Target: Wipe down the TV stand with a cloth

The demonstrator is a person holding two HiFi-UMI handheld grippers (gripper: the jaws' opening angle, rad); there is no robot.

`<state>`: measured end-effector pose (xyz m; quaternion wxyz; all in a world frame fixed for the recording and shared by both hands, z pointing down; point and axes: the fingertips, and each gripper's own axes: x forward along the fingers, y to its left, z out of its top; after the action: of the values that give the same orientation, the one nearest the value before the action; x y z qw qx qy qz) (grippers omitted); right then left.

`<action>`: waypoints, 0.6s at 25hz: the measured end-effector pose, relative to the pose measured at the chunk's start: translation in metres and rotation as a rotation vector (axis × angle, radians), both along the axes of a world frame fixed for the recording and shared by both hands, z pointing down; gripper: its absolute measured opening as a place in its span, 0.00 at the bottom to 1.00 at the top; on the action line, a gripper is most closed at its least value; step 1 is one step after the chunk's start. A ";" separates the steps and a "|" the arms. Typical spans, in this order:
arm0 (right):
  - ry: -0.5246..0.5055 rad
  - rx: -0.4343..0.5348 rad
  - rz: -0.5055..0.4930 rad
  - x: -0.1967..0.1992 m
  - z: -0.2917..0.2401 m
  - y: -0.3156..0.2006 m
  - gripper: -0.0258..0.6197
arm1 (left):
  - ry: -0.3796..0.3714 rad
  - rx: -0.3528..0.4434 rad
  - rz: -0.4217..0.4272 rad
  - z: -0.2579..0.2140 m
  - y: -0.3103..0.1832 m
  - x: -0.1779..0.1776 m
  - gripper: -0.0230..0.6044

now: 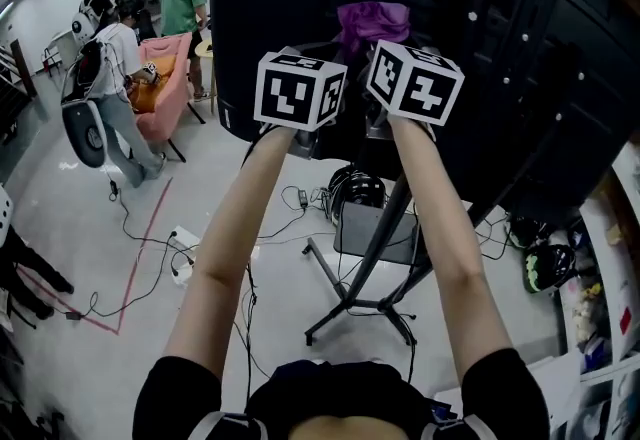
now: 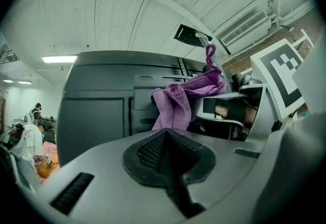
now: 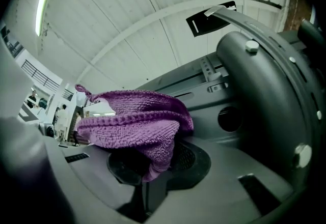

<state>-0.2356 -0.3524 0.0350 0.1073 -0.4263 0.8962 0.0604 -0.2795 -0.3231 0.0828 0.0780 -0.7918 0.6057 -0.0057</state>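
The black back of the TV (image 1: 520, 58) fills the top of the head view, with its stand's post and legs (image 1: 362, 293) on the floor below. Both arms reach up to it. My right gripper (image 3: 153, 164) is shut on a purple cloth (image 3: 135, 118), which bunches over its jaws close to the TV's back panel (image 3: 265, 90). In the head view the cloth (image 1: 372, 24) shows above the two marker cubes. My left gripper (image 2: 168, 152) is shut with nothing in it, just left of the cloth (image 2: 178, 101) and level with the right gripper (image 2: 239, 108).
Cables and a power strip (image 1: 180, 243) trail over the floor around the stand's legs. A grey box (image 1: 360, 228) and a helmet (image 1: 355, 190) sit at the base. Shelves with clutter (image 1: 590, 298) line the right. People (image 1: 118, 78) stand by an orange sofa (image 1: 165, 78) at back left.
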 end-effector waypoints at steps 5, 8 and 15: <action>-0.030 -0.030 0.066 0.035 0.004 -0.006 0.14 | -0.011 -0.019 0.041 0.006 -0.007 0.028 0.05; -0.020 -0.046 0.082 0.042 0.009 -0.008 0.14 | -0.017 -0.034 0.052 0.011 -0.010 0.036 0.05; -0.062 -0.121 0.105 0.057 0.028 -0.005 0.14 | -0.019 -0.042 0.073 0.016 -0.005 0.052 0.05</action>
<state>-0.1782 -0.3575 0.0627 0.1058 -0.4803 0.8707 -0.0017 -0.2278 -0.3277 0.0989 0.0671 -0.8148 0.5753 -0.0231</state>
